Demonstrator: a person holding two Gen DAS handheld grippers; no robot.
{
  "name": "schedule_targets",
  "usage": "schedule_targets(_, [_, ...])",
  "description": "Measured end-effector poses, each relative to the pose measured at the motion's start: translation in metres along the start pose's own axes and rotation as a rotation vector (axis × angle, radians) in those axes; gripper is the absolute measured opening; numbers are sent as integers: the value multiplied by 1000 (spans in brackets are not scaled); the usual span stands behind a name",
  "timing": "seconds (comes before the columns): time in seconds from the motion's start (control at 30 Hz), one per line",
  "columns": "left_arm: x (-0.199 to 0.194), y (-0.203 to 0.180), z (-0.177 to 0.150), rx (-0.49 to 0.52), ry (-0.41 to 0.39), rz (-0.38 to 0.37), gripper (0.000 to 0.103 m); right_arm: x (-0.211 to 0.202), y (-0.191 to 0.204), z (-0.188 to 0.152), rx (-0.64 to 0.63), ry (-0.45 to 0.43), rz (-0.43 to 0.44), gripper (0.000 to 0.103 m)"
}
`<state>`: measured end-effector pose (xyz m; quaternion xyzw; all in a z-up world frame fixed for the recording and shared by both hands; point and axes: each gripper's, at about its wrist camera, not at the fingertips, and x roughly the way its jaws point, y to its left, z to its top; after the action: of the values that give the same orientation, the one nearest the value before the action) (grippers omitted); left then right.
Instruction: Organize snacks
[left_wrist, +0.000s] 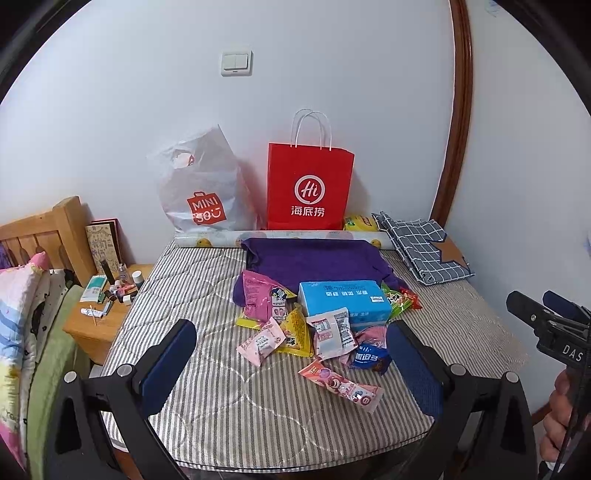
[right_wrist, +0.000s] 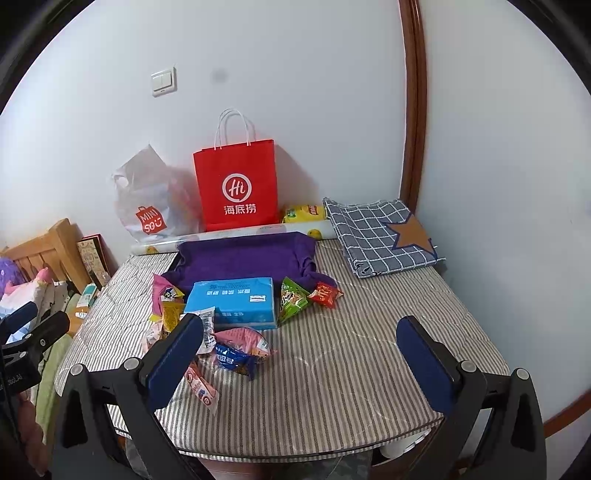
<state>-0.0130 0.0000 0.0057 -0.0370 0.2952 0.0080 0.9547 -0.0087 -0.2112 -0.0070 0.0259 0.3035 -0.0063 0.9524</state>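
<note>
Left gripper (left_wrist: 291, 354) and right gripper (right_wrist: 299, 350): jaws wide apart, nothing held, both above the striped table (right_wrist: 362, 354). Snack packets (left_wrist: 325, 332) piled mid-table by blue box (left_wrist: 343, 301), in front of purple cloth (left_wrist: 310, 258). Red paper bag (left_wrist: 309, 186) at wall.

A plain white wall (left_wrist: 332, 74) fills the back of the room, with a white double light switch (left_wrist: 236, 62) set high on it. To the right, a dark brown wooden door frame (left_wrist: 460, 110) runs upward (curved by the lens). A striped grey quilted cover (right_wrist: 369, 350) lies over the surface. On the left stand a light wooden headboard (left_wrist: 44, 229) and a small matching nightstand (left_wrist: 96, 332). The light is soft and even.
</note>
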Motion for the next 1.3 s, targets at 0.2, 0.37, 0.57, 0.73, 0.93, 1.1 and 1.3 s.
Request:
schedule_targets(0.2, [-3, 0, -2, 0, -7, 3, 103, -3, 3, -1, -11, -3, 3, 103])
schedule_targets(0.37, [-4, 1, -1, -2, -7, 3, 103, -4, 2, -2, -5, 3, 5, 103])
schedule_targets(0.57, [-5, 0, -1, -7, -4, -5, 103, -2, 2, -5, -1, 10, 5, 103])
schedule_targets(0.73, [-6, -1, -1, -1, -7, -7, 103, -3, 1, -5, 3, 9, 8, 103])
schedule_targets(0.93, [-7, -4, 0, -2, -6, -8, 103, -5, 2, -4, 2, 4, 11, 103])
schedule_targets(1.1, [-7, -4, 0, -2, -4, -11, 103, -7, 1, -3, 5, -1, 12, 103])
schedule_targets(1.3, [-9, -5, 0, 0, -5, -13, 103, -8, 2, -3, 2, -5, 12, 103])
